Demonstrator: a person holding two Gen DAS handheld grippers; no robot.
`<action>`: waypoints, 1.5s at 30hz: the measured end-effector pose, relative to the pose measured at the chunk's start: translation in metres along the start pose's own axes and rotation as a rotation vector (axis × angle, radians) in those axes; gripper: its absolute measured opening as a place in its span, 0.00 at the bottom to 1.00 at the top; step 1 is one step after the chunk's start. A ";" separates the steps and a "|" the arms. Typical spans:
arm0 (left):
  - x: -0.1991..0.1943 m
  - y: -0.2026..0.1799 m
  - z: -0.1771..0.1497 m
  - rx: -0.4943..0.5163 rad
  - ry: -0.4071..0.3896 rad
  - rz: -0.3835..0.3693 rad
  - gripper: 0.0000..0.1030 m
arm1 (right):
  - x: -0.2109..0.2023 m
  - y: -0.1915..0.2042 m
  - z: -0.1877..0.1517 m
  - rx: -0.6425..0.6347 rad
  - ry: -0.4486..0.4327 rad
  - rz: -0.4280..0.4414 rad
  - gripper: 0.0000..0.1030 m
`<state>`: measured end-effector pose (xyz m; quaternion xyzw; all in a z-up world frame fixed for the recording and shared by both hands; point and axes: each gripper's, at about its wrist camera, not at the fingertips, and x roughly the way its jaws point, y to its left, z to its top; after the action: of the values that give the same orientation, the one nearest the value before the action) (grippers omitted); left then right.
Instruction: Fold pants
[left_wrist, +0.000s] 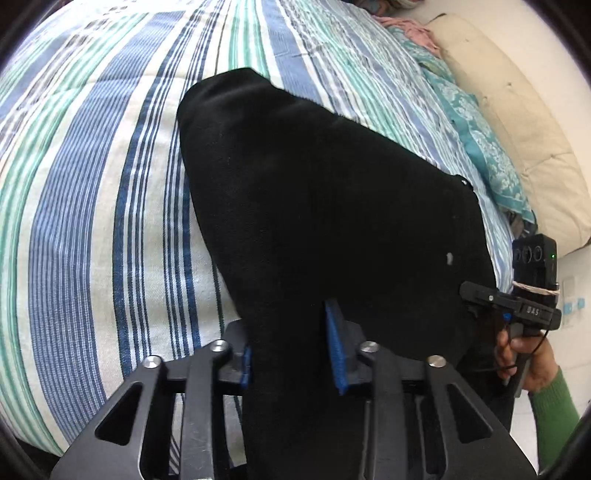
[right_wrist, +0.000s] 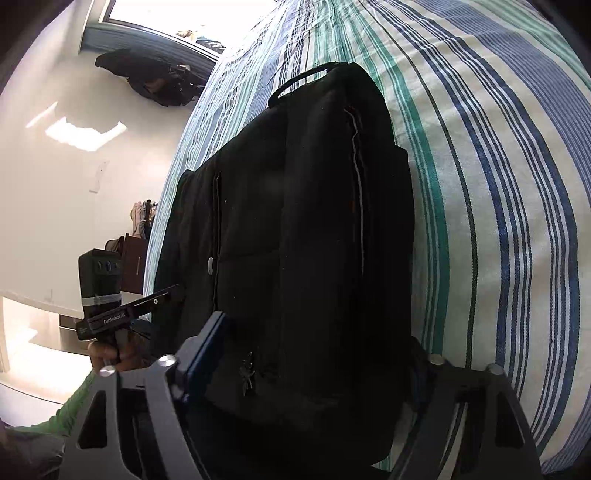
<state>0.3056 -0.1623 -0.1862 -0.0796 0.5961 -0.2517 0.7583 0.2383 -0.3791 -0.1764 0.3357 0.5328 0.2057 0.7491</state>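
Black pants (left_wrist: 325, 206) lay folded over on the striped bedspread, dark fabric bunched thick, pale seam line and pocket edges showed on top, near edge lifted up

right hand-held gripper (right_wrist: 303, 373) right fingertip hidden under black pants (right_wrist: 295, 221), pants' near end cut off by frame

The left claw (left_wrist: 291, 343) is clamping black cloth between its blue-padded fingers (left_wrist: 336, 350). The right claw (right_wrist: 303, 369) is gripping a thicker bunch, fingers set wider. Each handle is being held by a hand (left_wrist: 524, 354), green-sleeved.
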 end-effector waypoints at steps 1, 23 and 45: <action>-0.008 -0.004 0.002 0.011 -0.016 -0.013 0.20 | -0.004 0.003 -0.001 -0.007 -0.014 -0.003 0.45; 0.011 0.127 0.180 0.003 -0.200 0.510 0.75 | 0.123 0.084 0.227 -0.082 -0.070 -0.243 0.49; -0.121 0.011 -0.042 0.096 -0.535 0.518 0.98 | -0.020 0.154 -0.032 -0.225 -0.494 -0.586 1.00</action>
<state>0.2496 -0.0873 -0.0976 0.0462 0.3649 -0.0495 0.9286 0.2087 -0.2770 -0.0593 0.1247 0.3837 -0.0464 0.9138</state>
